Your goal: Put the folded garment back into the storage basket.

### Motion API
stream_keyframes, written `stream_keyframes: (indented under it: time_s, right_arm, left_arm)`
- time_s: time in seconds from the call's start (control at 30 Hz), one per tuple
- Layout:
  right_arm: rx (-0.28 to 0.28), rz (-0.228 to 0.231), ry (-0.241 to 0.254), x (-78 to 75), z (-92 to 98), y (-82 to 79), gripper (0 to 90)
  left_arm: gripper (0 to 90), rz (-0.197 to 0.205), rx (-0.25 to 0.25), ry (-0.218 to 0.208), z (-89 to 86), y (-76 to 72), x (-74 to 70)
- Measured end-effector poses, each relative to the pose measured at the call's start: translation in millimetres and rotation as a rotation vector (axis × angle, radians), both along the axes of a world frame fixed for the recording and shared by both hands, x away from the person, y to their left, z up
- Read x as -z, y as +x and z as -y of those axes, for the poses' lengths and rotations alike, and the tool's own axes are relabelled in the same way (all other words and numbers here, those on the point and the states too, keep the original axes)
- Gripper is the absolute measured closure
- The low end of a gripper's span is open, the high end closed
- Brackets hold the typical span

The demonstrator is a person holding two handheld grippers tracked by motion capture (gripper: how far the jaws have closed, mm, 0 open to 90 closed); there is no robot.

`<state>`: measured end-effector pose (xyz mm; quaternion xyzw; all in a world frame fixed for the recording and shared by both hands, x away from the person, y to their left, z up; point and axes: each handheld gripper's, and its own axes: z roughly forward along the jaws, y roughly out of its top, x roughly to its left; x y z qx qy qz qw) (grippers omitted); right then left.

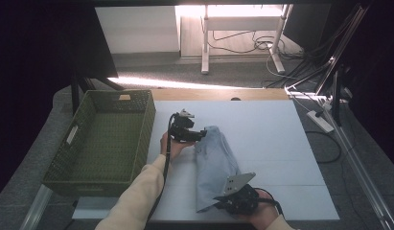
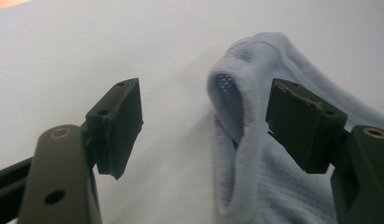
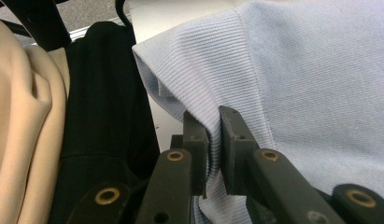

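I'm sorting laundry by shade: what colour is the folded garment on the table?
Pale blue, a fine ribbed knit; the garment shows best in the right gripper view.

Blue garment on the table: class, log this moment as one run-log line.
garment: folded, on table | right claw: shut on near edge | left claw: open at far end | basket: at left

White table (image 1: 261,129), wooden strip along far edge. Green wicker basket (image 1: 103,139) at left side, partly over table's edge. Pale blue garment (image 1: 214,163) folded long, lying near centre, reaching toward near edge.
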<state>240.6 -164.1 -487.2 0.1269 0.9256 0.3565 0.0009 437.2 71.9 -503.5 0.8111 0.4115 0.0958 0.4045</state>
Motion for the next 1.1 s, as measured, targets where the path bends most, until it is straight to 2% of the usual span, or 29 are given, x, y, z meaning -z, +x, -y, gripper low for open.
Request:
stream_keyframes:
  time_s: [0.17,0.3,0.63,0.97,1.1]
  right_arm:
    - [-0.002,0.000,-0.005,0.0,-0.1,-0.4,82.2]
    - [-0.012,0.017,-0.024,0.5,-1.9,-1.4,82.1]
    - [-0.012,0.015,-0.025,0.6,-1.8,-1.3,82.1]
    - [-0.012,0.010,-0.022,1.0,-1.7,-0.8,82.1]
    - [-0.012,0.009,-0.022,0.7,-1.3,-0.9,82.1]
  left_arm:
    - [27.8,-0.012,0.013,0.018,6.8,7.2,7.8]
    - [27.8,-0.016,0.027,0.029,13.6,11.0,12.7]
    - [27.8,-0.040,0.055,0.059,25.7,19.2,22.5]
    - [29.4,-0.069,0.106,0.089,38.2,20.9,28.5]
    - [29.7,-0.067,0.111,0.080,38.7,21.4,29.6]
